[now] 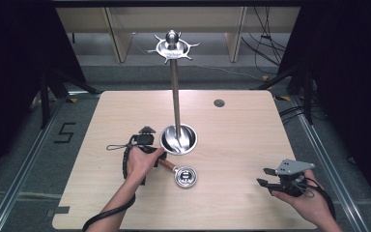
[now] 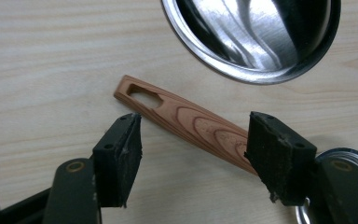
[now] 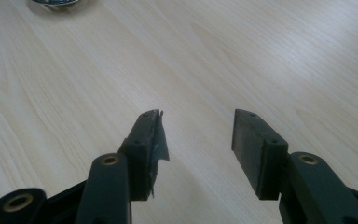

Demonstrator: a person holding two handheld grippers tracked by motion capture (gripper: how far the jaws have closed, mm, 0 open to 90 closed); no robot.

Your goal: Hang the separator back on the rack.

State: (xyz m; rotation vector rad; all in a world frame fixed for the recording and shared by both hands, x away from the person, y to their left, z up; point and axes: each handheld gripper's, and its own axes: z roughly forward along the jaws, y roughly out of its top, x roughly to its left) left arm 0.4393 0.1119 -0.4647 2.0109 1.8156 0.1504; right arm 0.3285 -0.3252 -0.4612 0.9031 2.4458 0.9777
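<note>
Left tongs (image 2: 193, 149) spread astride the wooden handle (image 2: 186, 123); right tongs (image 3: 196, 140) spread, holding nothing

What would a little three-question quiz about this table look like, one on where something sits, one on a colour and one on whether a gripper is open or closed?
1. Where does the small strainer lie?
A. On the table just in front of the stand's round base
B. Hanging from the top of the stand
C. At the table's far right corner

2. What colour is its handle?
A. Black
B. Reddish-brown wood grain
C. Blue

3. How does the left gripper stand?
A. Shut on the handle
B. Shut on nothing
C. Open, one jaw on each side of the handle

Answers:
1 A: the high view shows it lying on the table near the stand's base.
2 B: the left gripper view shows wood grain with a slot at the end.
3 C: a gap shows between each jaw and the handle.
</note>
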